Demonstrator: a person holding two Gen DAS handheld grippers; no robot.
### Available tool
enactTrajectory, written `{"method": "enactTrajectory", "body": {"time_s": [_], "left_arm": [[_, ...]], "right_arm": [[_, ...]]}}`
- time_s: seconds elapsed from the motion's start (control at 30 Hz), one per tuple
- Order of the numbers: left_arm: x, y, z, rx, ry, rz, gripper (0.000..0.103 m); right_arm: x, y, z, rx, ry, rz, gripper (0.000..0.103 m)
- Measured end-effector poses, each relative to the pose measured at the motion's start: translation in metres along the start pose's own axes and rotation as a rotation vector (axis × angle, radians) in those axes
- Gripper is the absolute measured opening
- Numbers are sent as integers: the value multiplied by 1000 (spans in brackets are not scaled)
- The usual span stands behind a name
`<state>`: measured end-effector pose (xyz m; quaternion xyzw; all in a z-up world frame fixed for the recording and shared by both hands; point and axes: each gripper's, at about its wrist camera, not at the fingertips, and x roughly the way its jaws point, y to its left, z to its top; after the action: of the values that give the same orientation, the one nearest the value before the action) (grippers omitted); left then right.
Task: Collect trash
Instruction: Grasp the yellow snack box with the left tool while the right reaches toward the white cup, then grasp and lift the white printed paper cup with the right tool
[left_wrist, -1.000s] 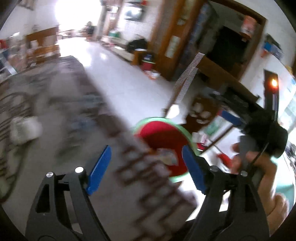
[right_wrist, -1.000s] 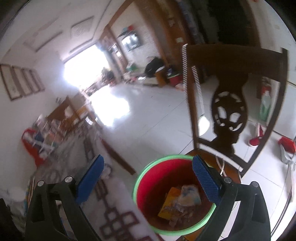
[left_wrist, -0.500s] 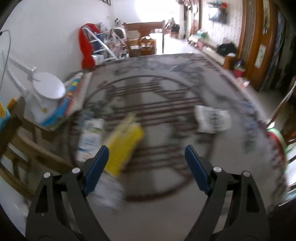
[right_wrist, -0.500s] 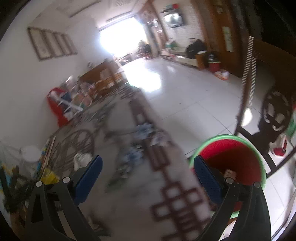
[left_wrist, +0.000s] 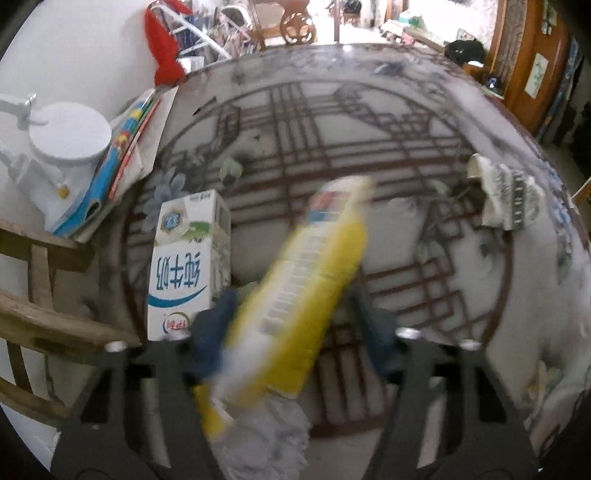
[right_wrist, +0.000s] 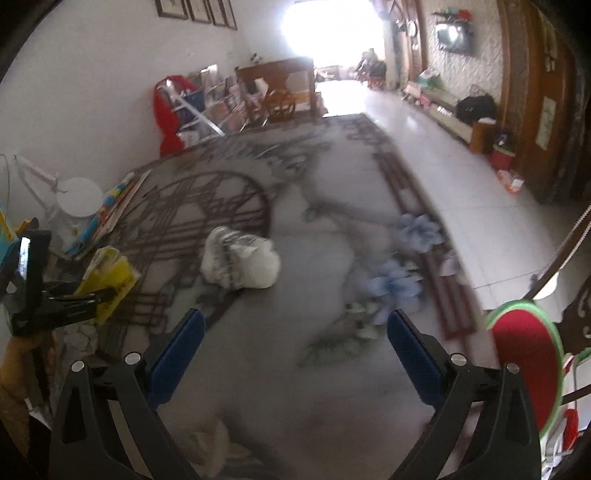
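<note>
Blue pads of the left hand-held gripper (left_wrist: 291, 332) are closing around a long yellow snack packet (left_wrist: 303, 291), which sits blurry between them; I cannot tell if the pads press on it yet. Half a second ago those pads were spread wide and the packet lay further off on the grey patterned rug (left_wrist: 424, 229). Under the packet lies some crumpled white tissue (left_wrist: 273, 432). Just beside the packet, on its left, lies a white milk carton with blue writing (left_wrist: 184, 266). Further off to the right sits a crumpled white paper wrapper with black print (left_wrist: 506, 195), well apart from the packet.

The right hand-held gripper (right_wrist: 293, 354) hangs over bare rug with its blue pads spread wide and nothing between them. A second ago it was above the round red bin with a green rim (right_wrist: 524, 365); now the bin is at the right edge of its view. Across the rug it sees the left hand-held gripper and the yellow packet.
</note>
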<state>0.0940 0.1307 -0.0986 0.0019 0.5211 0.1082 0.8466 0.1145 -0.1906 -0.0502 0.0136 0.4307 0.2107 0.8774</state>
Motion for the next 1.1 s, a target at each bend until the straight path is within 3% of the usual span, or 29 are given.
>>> {"method": "enactTrajectory", "body": {"time_s": [0.07,0.1,0.13,0.23,0.37,0.43,0.5,0.57,0.7,0.87,1.1], "left_arm": [[-1,3,-1,-19,8,-41,34],[-3,3,-1,-20,1,-43,33],[-7,3,-1,-29,-8,-49,32],[-29,8,-6,-149,-48,-163,32],[-83,-7,-37,-253,-198,-301,32],[-91,-14,-56,-312,-234,-353,32],[-87,-26,-69,-322,-216,-357,32],[-82,-33,-62,-300,-191,-380,32],[-95,-19,-59,-343,-250,-374,33],[-97,15,-60,-469,-273,-404,33],[-104,26,-60,-492,-300,-411,33]], "right_arm": [[7,8,1,-10,9,0,95],[10,13,2,-19,10,-1,95],[12,16,3,-27,10,2,95],[17,25,3,-61,11,16,95],[22,28,4,-75,26,57,95],[28,27,6,-54,41,98,95],[34,29,7,-54,51,110,95],[43,33,8,-80,67,111,95],[67,42,16,-135,72,51,95],[101,44,26,-35,93,39,95],[131,60,34,80,67,-28,95]]}}
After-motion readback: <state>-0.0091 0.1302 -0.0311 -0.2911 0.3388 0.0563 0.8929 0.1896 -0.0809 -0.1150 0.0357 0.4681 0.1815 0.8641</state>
